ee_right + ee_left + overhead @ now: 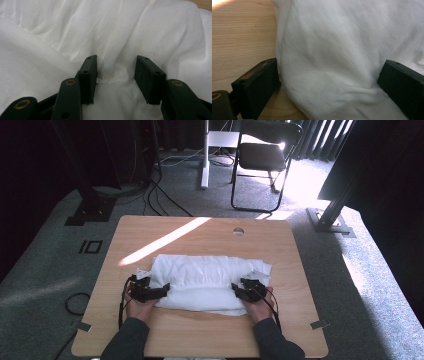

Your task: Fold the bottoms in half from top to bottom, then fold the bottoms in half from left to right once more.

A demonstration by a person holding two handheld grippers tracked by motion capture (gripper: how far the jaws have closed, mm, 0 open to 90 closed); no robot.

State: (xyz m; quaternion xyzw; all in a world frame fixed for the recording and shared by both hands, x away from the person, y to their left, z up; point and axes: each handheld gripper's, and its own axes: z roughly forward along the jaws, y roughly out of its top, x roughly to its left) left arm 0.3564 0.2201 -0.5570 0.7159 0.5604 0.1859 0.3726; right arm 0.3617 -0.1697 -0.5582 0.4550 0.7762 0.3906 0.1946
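Here is the wooden desk (200, 330), squarish, with a strip of sunlight slanting across its far left part and a small round hole (238, 231) near the far edge; on its near half lies the white cloth (205, 280), folded into a thick bundle; its long axis runs left to right across the desk, parallel to the near edge, one short end toward each hand; a rolled ridge sits along the far long side and flatter layers lie nearer the person; the right end looks looser, with layered edges showing; no box, bin or tray stands on the desk, so nothing is held in anything.

Down to the hands now; the left gripper (161, 289) sits at the cloth's left end, pointing in toward the middle; in the left gripper view its jaws stand spread wide, a fat bulge of cloth (332, 62) between them, desk wood beside the left jaw; whether the pads actually press on the fabric I can't tell; the right gripper (239, 290) is at the right end, also pointing inward; in the right gripper view its jaws stand partly apart with a puckered fold of cloth (116, 72) between them, fabric bunched against the left jaw.
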